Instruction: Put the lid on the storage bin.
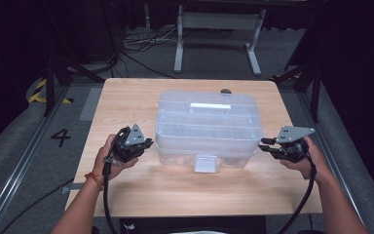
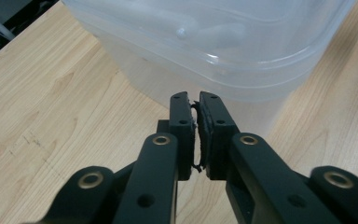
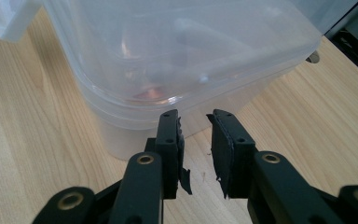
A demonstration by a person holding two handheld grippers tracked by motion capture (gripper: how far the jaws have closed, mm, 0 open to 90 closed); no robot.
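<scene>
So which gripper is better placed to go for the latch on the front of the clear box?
Probably the right gripper: its jaws stand slightly apart, and the left gripper is nearly shut. Both sit about equally far from the latch.

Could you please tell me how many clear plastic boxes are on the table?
1. The clear plastic box sits lid on in the middle of the wooden table, between the left gripper and the right gripper. Nothing else like it is visible.

A light wooden desk [image 1: 126, 97] holds a big see-through plastic box with a lid [image 1: 207, 126] in its middle. A small dark round thing [image 1: 226, 91] sits behind the box, at the far edge.
</scene>
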